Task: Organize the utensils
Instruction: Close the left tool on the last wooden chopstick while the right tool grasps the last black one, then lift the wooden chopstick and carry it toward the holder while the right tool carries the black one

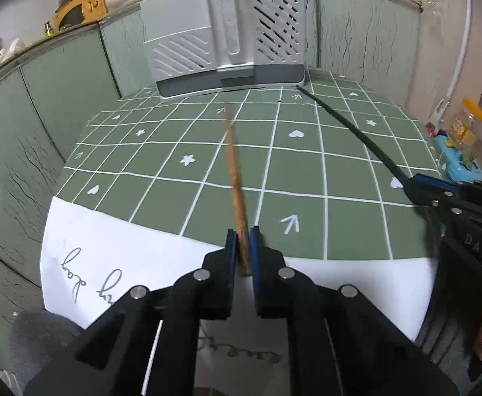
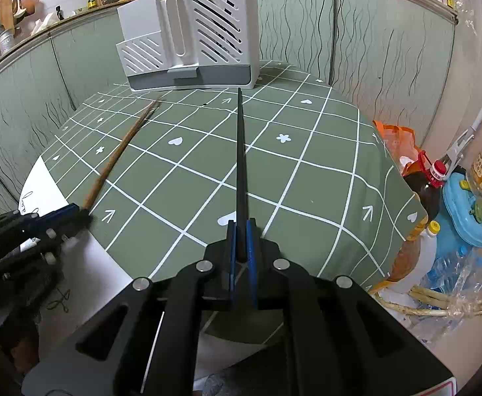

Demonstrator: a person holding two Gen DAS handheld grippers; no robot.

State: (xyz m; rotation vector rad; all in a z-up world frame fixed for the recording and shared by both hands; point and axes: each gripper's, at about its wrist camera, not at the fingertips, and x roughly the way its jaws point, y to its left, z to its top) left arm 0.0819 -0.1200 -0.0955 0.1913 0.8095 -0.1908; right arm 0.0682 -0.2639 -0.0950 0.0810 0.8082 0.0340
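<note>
Left gripper [image 1: 242,247] clenched on brown wooden chopstick [image 1: 233,171], right gripper [image 2: 240,241] on black chopstick [image 2: 240,165]; both tips point toward white utensil holder [image 2: 188,33], short of it. Risk: end-held sticks pivot, miss slotted compartment, or slip out.

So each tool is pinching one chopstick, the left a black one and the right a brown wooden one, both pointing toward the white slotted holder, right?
Colours swapped: the left gripper pinches the brown wooden chopstick, as the left wrist view shows; the right gripper holds the black chopstick. Both do point toward the white slotted holder.
</note>
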